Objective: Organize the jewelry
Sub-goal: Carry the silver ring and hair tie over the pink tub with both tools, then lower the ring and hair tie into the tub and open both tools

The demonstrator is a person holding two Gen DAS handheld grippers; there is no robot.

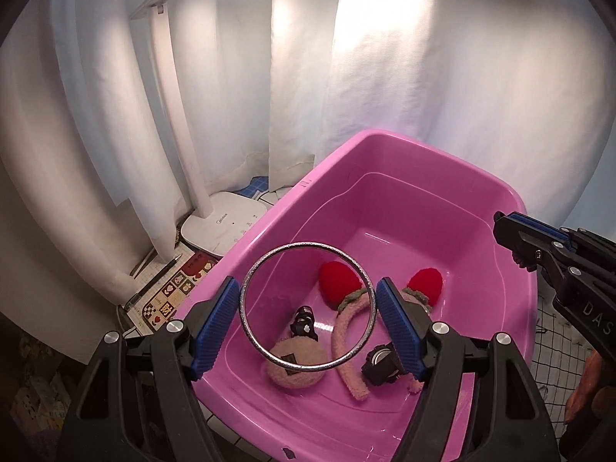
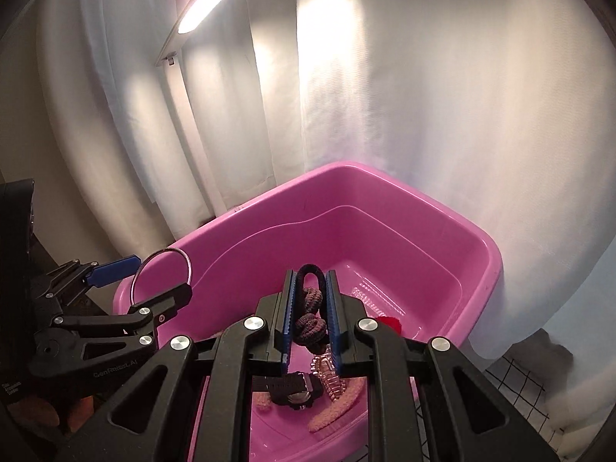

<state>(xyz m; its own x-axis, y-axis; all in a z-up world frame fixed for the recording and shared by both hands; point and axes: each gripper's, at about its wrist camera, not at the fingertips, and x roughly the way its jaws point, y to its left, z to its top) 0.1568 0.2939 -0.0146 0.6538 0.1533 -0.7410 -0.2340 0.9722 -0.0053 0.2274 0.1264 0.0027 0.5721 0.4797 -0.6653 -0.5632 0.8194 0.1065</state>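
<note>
**Right gripper over the pink tub**

Right gripper (image 2: 310, 310) is clamped on a dark knotted hair tie (image 2: 310, 313) above the pink tub (image 2: 385, 200). Left gripper (image 2: 154, 281) holds a silver bangle (image 2: 163, 265) at the tub's left rim. A black watch (image 2: 298, 394) lies inside.

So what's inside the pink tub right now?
Inside the pink tub: a strawberry headband, black watch, fuzzy round pad and pink chain bracelet. The near corner is hidden.
</note>
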